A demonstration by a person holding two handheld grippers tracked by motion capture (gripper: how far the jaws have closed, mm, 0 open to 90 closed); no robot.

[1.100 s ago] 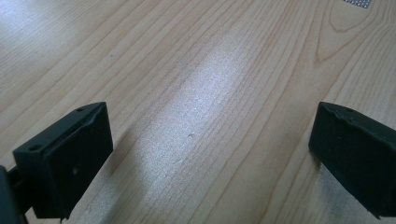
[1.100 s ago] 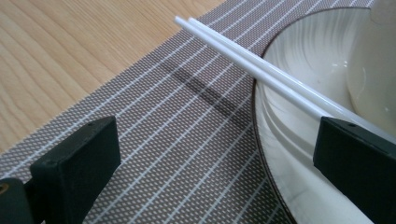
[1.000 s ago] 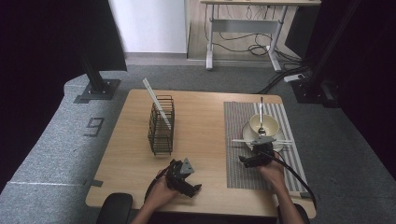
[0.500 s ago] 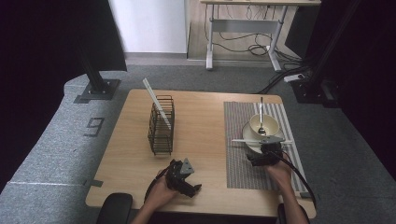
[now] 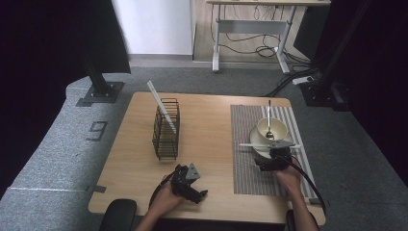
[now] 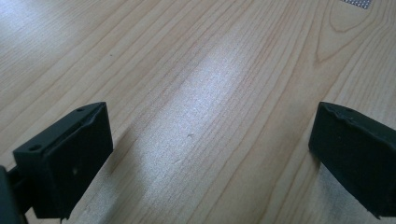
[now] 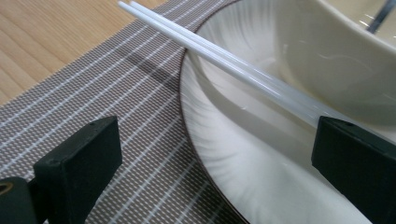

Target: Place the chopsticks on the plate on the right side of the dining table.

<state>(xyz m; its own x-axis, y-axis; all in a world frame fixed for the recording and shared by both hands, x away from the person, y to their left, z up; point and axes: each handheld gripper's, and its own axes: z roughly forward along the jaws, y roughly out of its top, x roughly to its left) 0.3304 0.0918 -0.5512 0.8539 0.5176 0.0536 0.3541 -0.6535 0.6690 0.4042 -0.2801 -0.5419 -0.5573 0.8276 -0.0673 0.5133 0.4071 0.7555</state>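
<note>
forearms come in from the bottom edge of the high view, each hand holding a black gripper over a wooden table (image 5: 211, 120). left gripper (image 5: 192, 185) sits low near the front edge of the table, and in the left gripper view its jaws stand wide apart over bare wood with nothing between them. right gripper (image 5: 274, 156) rests farther right, over a grey striped placemat (image 5: 245, 168), at the near rim of a cream plate (image 5: 255, 144). in the right gripper view its jaws are also spread wide and hold nothing; a pair of white chopsticks (image 7: 224, 58) lies across the plate's rim, running between the jaws toward the right one, though contact cannot be told. on the plate stands a cream bowl (image 5: 274, 126) with a metal spoon (image 5: 269, 120) leaning in it. farther left, near the table's middle, stands a black wire rack (image 5: 166, 130) with a white stick (image 5: 161, 106) leaning out of its top. beyond the table lies grey carpet, with a desk frame and cables at the back.
</note>
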